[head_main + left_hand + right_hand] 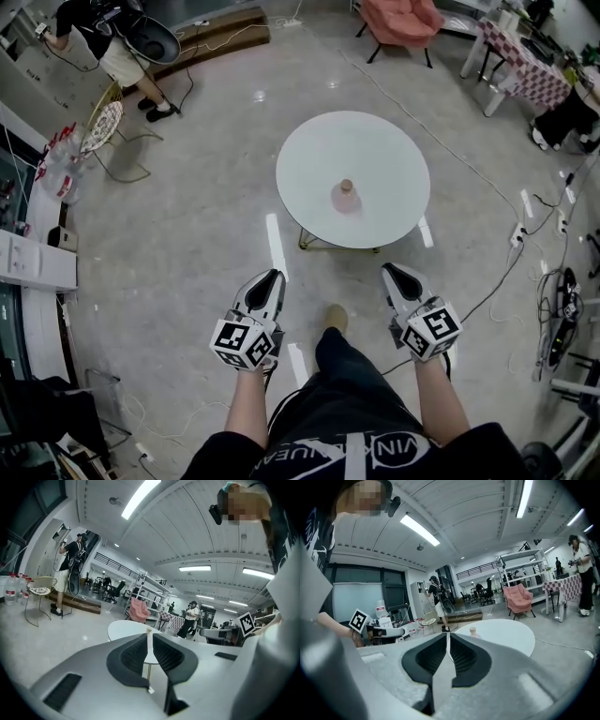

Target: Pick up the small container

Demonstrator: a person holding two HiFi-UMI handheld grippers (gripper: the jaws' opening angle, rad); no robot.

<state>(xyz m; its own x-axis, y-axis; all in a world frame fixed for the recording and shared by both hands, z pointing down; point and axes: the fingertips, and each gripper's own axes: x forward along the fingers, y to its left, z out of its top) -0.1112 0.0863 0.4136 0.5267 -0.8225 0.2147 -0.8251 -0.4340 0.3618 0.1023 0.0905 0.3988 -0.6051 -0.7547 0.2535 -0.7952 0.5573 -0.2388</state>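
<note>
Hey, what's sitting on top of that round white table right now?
Just one small container, standing upright near the middle of the round white table. Nothing else is on it. Whatever lies directly under the tabletop is covered.

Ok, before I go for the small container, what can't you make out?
Head view: the small container is too small to tell its lid or contents.
Left gripper view: the shut left tool covers nearly all of it; only its top shows.
Right gripper view: tiny, lower part behind the right tool.
Head view: the table has its legs mostly under its top.
</note>
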